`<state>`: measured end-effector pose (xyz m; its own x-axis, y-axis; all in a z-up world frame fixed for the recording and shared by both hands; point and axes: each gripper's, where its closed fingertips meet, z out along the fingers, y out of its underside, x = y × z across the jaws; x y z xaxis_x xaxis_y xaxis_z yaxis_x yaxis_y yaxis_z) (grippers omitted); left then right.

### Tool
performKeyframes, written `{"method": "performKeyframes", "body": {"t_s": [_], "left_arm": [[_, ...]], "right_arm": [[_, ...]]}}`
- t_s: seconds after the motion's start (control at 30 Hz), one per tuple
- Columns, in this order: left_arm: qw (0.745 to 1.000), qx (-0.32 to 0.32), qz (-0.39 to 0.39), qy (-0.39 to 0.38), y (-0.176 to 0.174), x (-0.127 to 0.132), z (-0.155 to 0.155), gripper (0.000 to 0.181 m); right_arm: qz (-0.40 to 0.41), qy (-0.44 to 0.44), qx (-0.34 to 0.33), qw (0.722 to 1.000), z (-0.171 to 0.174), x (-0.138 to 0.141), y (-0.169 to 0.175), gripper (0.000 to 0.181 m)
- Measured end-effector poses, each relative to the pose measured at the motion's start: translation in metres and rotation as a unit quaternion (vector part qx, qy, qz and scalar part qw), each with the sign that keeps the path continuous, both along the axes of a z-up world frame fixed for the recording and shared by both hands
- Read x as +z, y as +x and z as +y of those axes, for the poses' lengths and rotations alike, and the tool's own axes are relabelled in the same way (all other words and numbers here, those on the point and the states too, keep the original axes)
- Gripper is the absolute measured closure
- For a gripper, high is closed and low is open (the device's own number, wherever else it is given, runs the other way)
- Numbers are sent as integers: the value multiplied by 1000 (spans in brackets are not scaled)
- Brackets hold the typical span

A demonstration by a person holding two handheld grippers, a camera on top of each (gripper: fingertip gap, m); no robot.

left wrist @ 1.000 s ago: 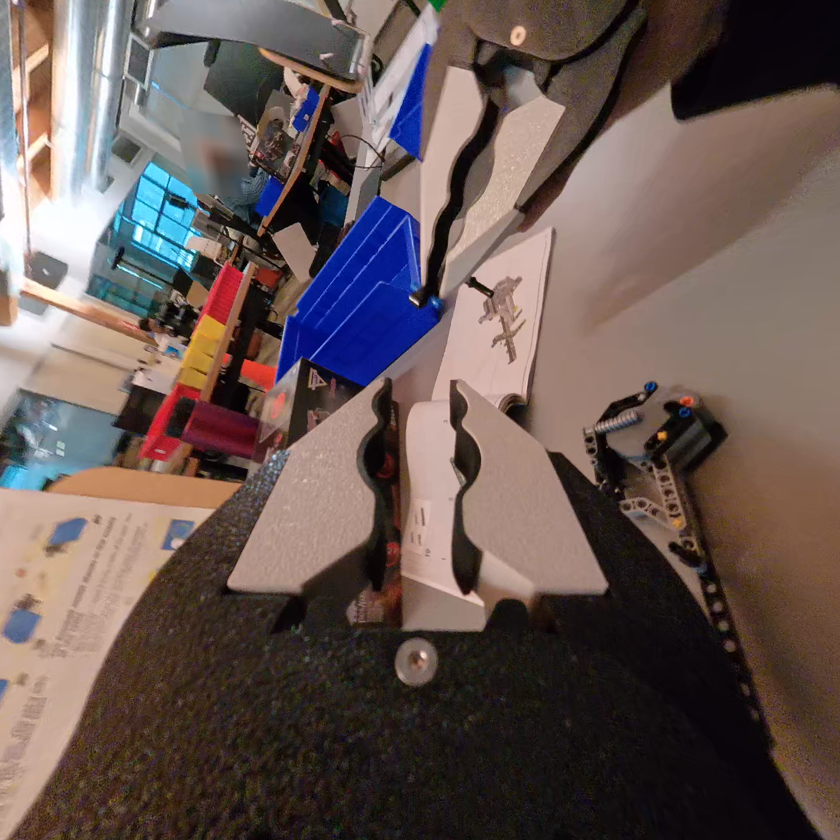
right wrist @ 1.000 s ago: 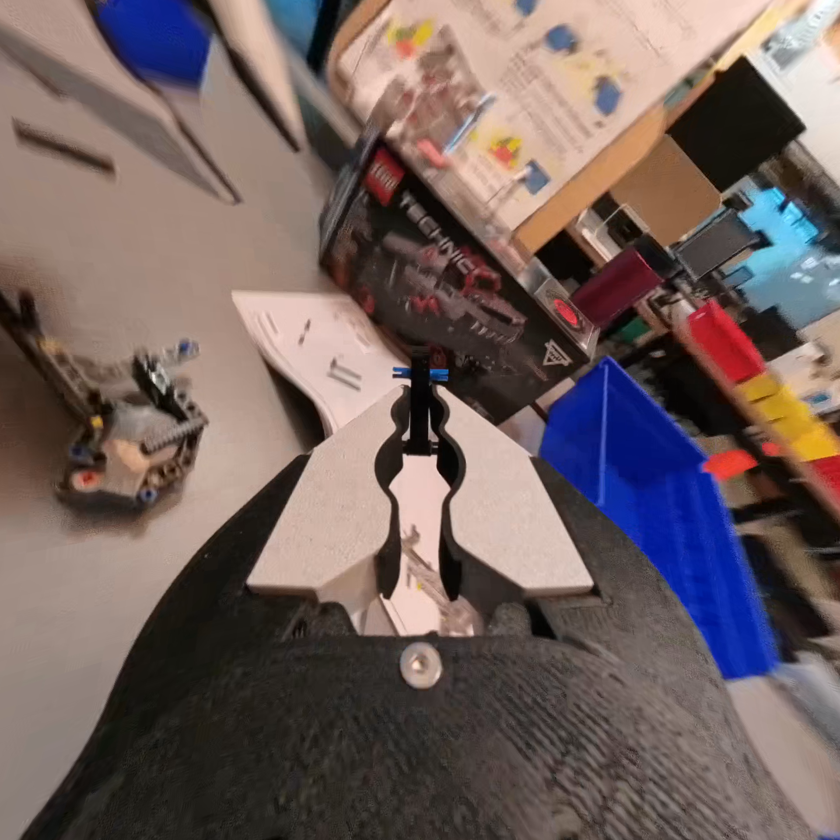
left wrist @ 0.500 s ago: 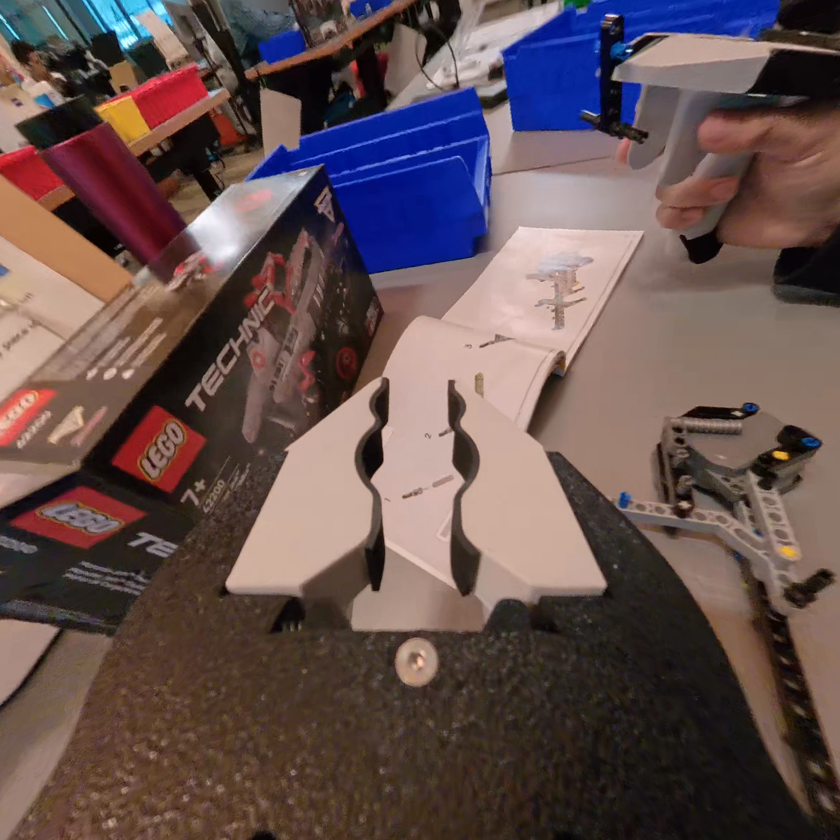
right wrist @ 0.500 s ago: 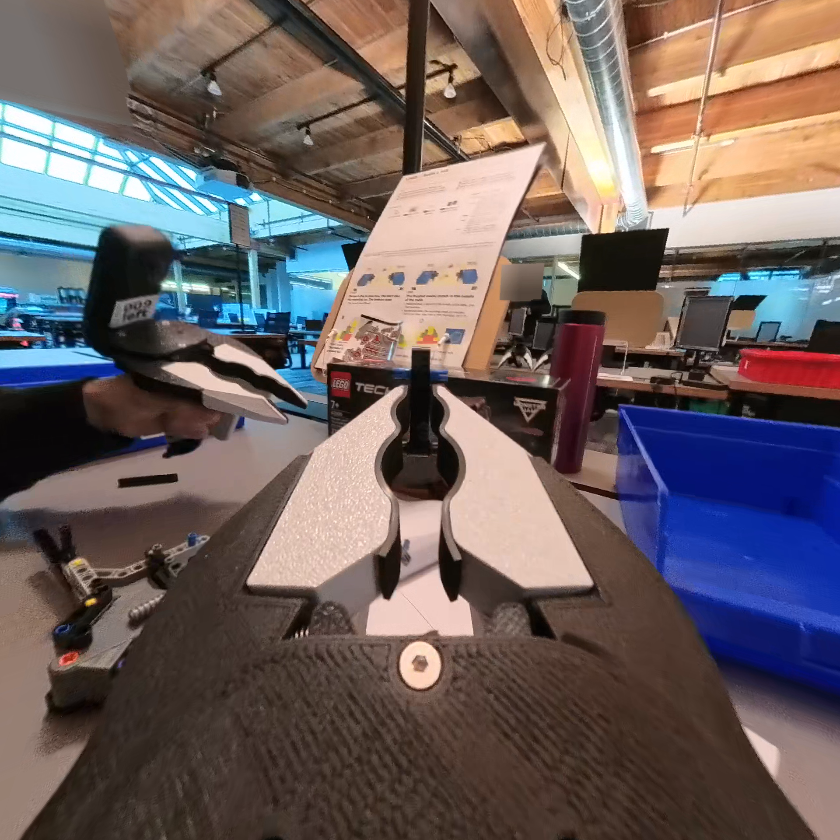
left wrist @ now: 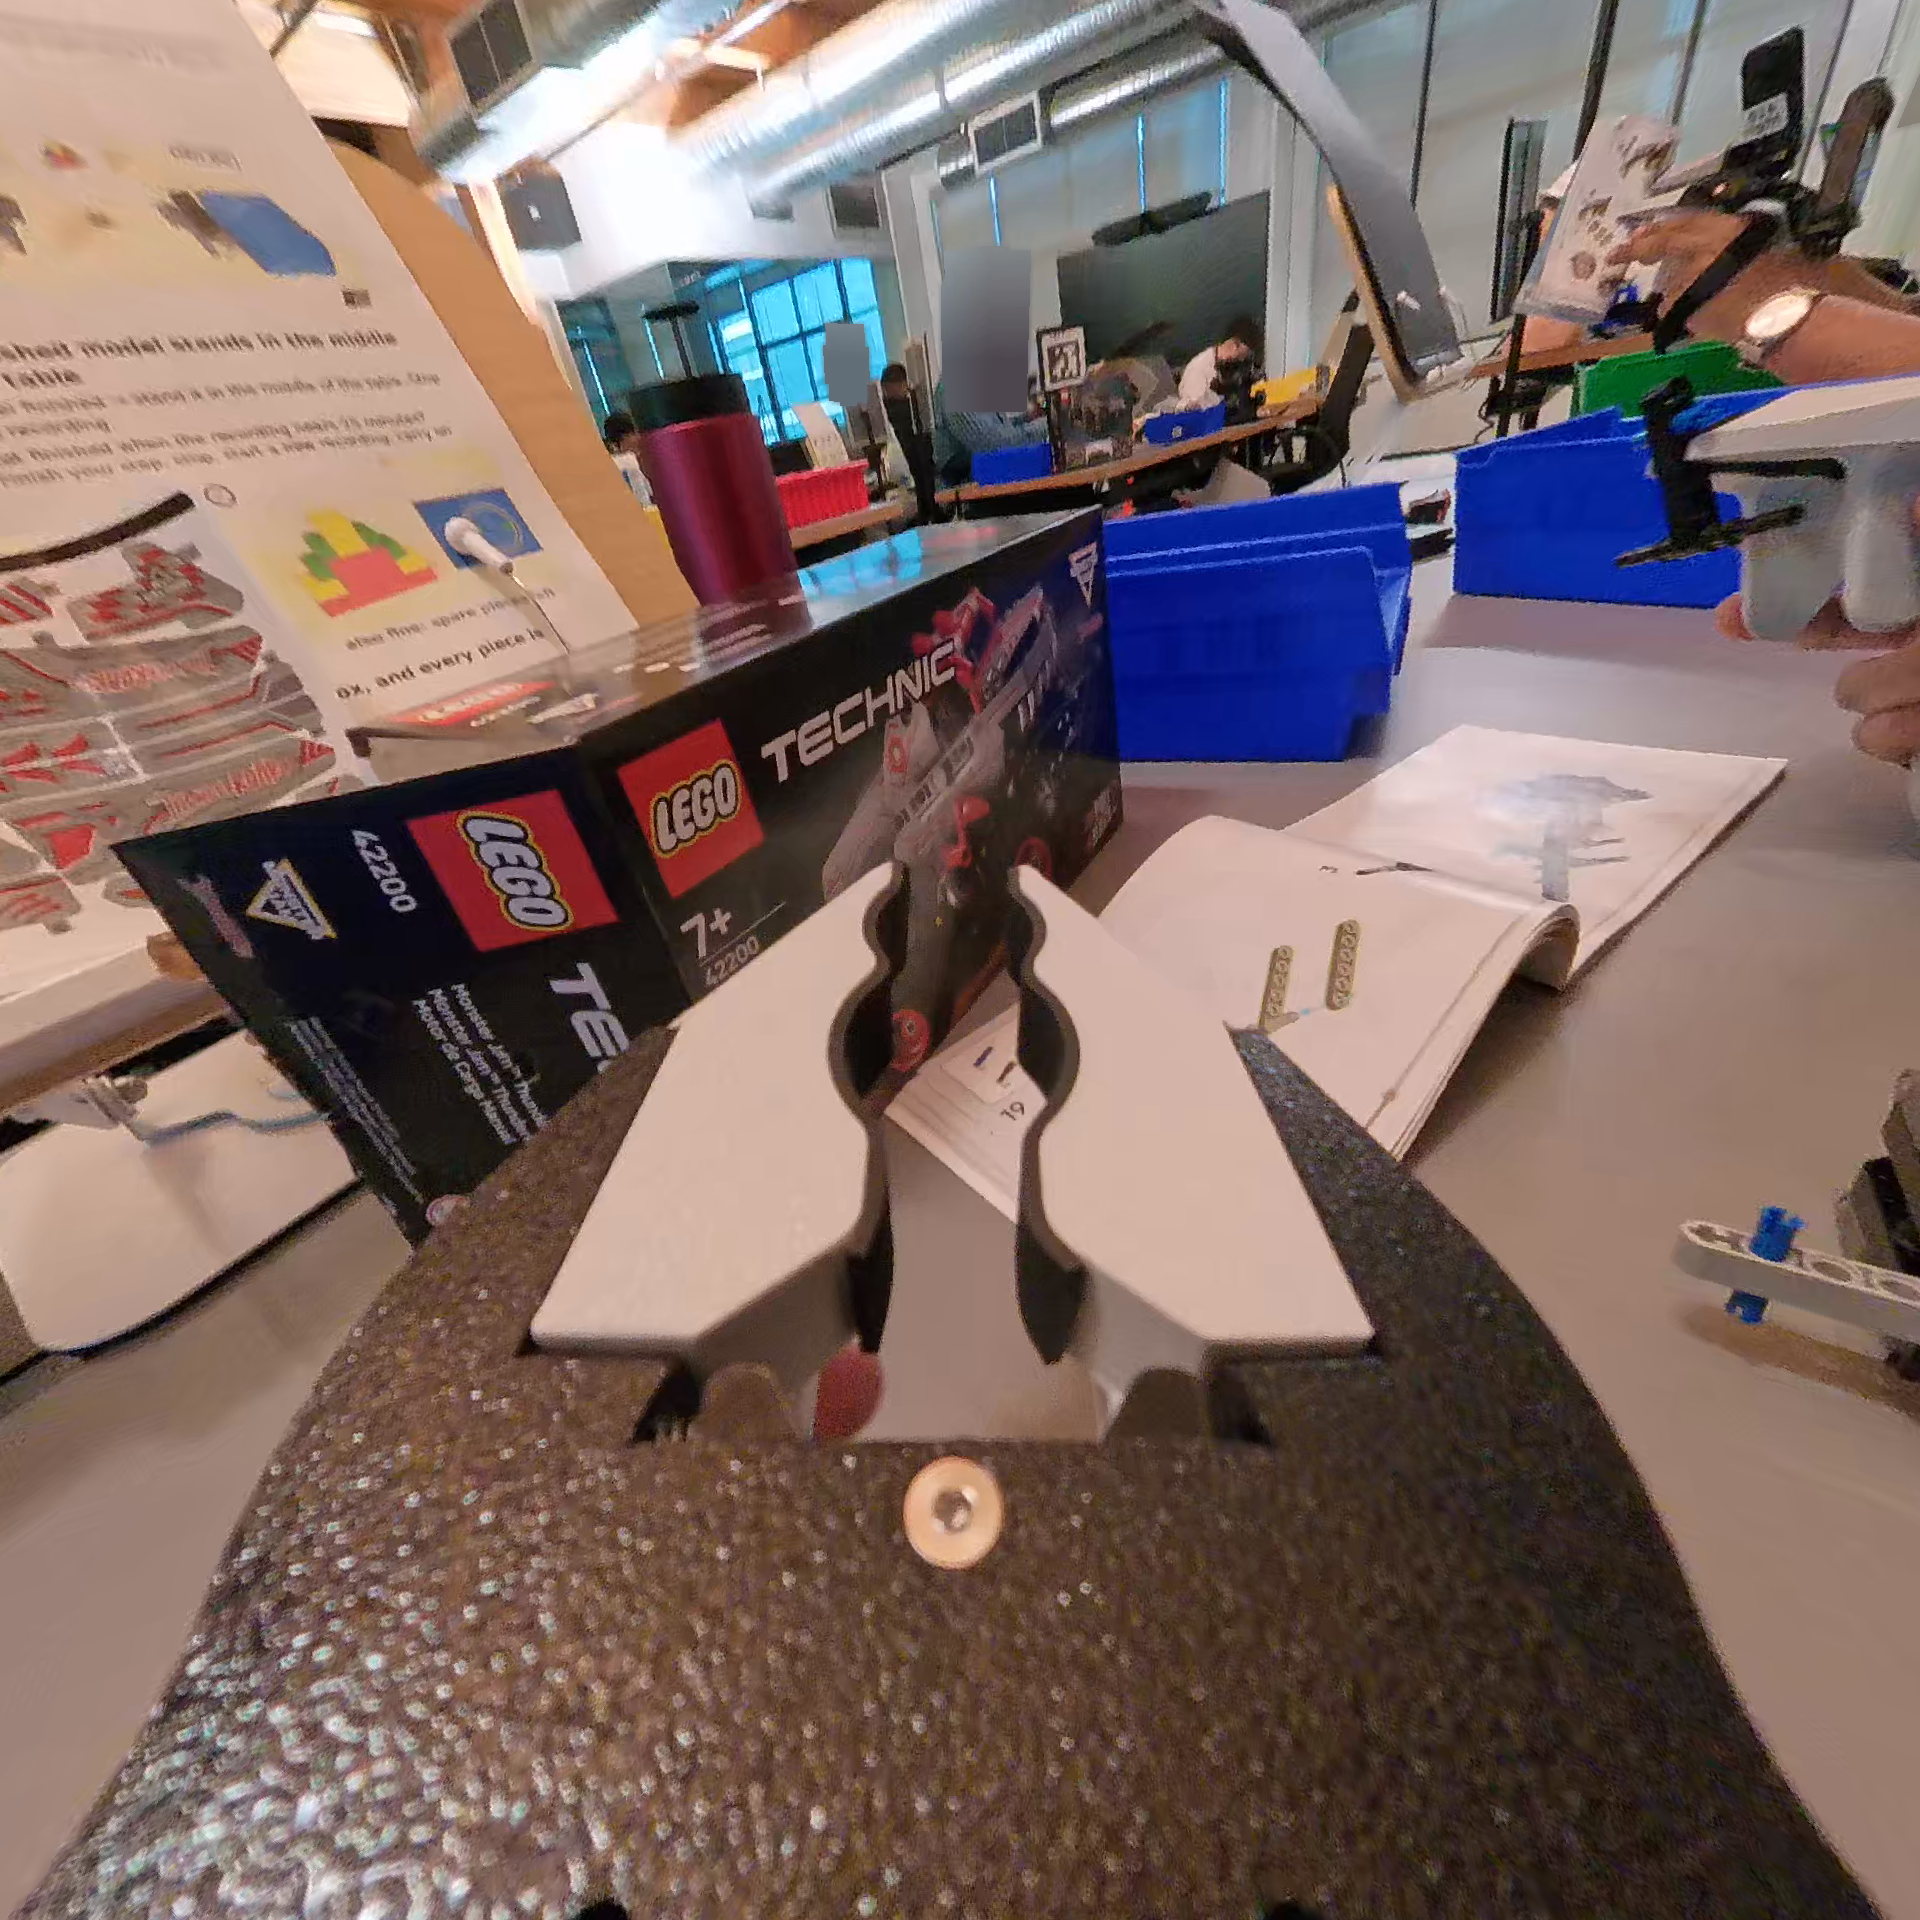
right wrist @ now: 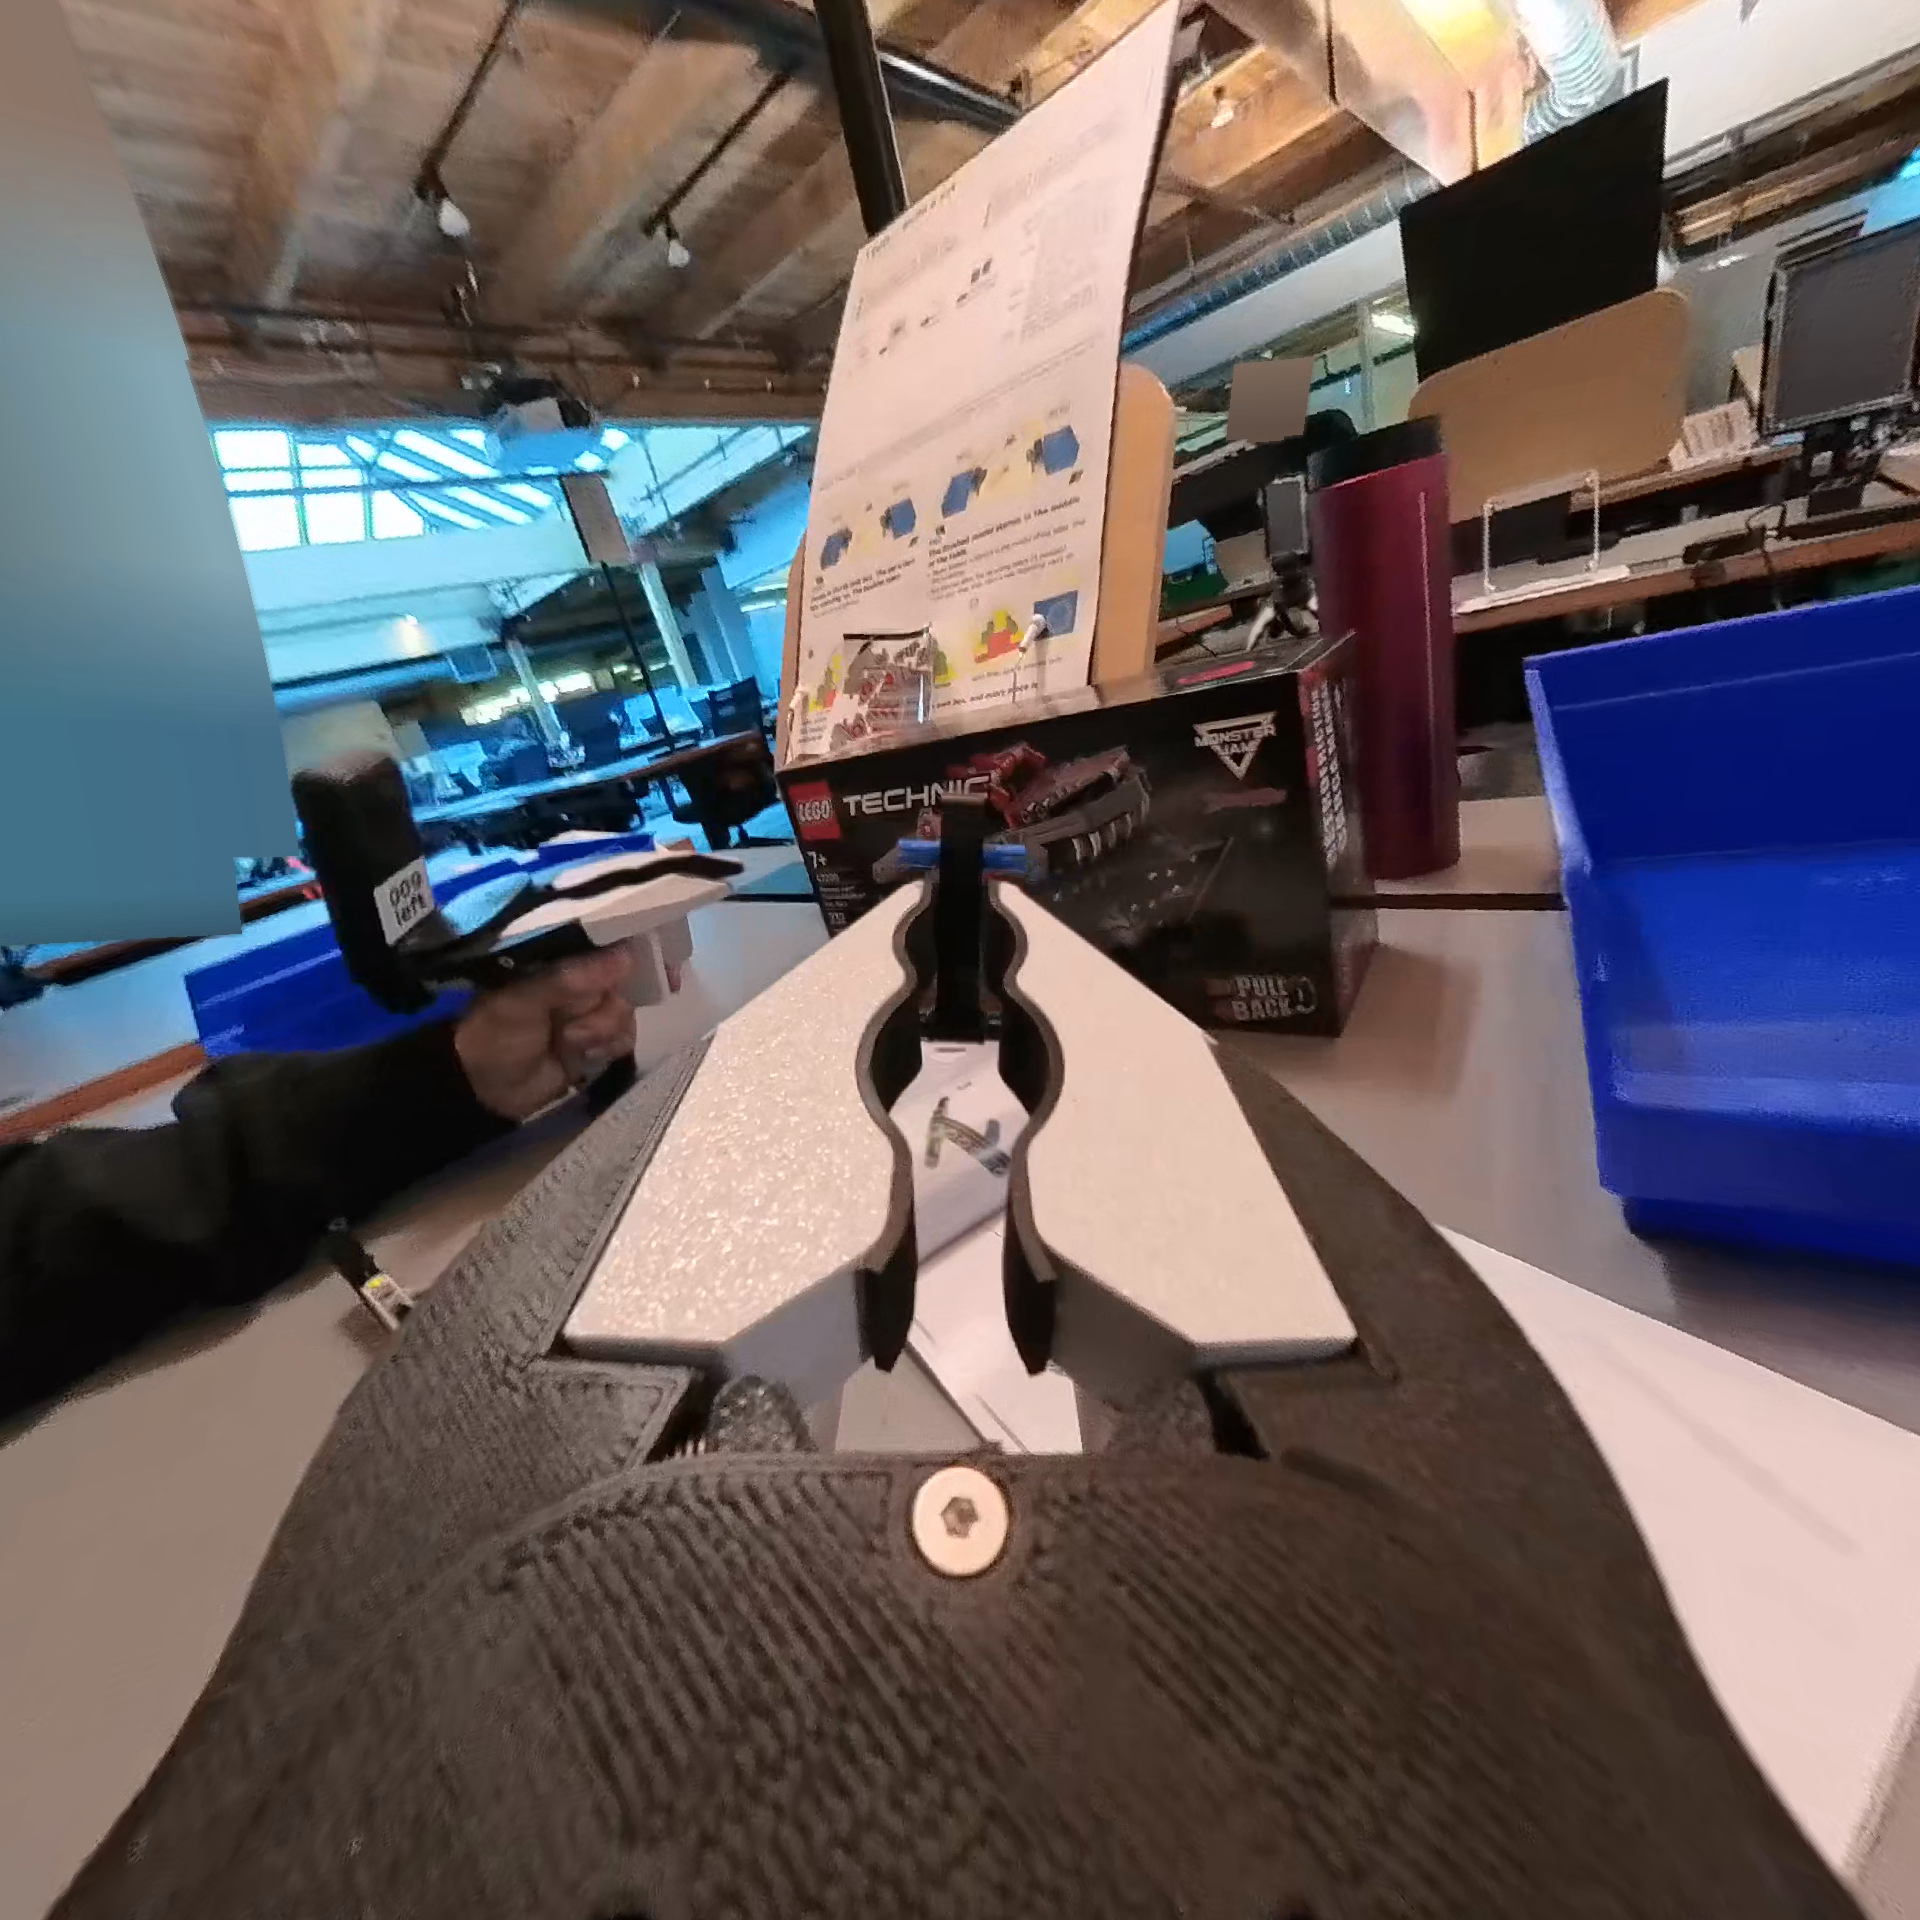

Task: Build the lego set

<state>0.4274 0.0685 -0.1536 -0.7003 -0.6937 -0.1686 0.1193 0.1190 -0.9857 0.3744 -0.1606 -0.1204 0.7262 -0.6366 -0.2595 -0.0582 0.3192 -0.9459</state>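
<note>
The set box is stood on the counter, with the open booklet laid just right of it. 2 bins are placed behind the booklet. A tumbler and a propped sheet are found behind the box.

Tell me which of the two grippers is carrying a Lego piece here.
The right gripper: a black piece with blue pins is pinched at its tips. The left gripper stands open and empty, with only the box and booklet showing through its gap.
</note>
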Motion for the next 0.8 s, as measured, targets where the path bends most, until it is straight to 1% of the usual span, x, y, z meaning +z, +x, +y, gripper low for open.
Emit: {"method": "performKeyframes", "body": {"t_s": [0.1, 0.17, 0.3, 0.37, 0.47, 0.57, 0.7, 0.8], "left_arm": [[1000, 0, -18, 0, -3, 3, 0, 169], [1000, 5, -19, 5, -2, 2, 0, 170], [999, -19, 7, 41, -2, -10, -11, 170], [998, -26, 16, 60, -2, -15, -16, 170], [995, -34, 16, 90, -4, -23, -22, 170], [992, -32, 4, 124, -6, -29, -27, 169], [988, -29, 1, 152, -6, -35, -31, 169], [988, -31, 4, 149, -6, -35, -31, 169]], "right_arm": [[35, 14, -4, 999, -5, -8, 5, 177], [44, 33, 2, 998, -6, -8, 5, 176], [45, 47, -11, 998, -11, -6, 7, 176], [49, 38, -23, 998, -13, -9, 9, 177], [46, 19, -63, 997, -18, -11, 14, 176], [25, 6, -87, 996, -18, -6, 14, 176], [16, -34, -90, 995, -8, -8, 14, 176], [7, -65, -97, 993, -3, -10, 14, 176]]}}
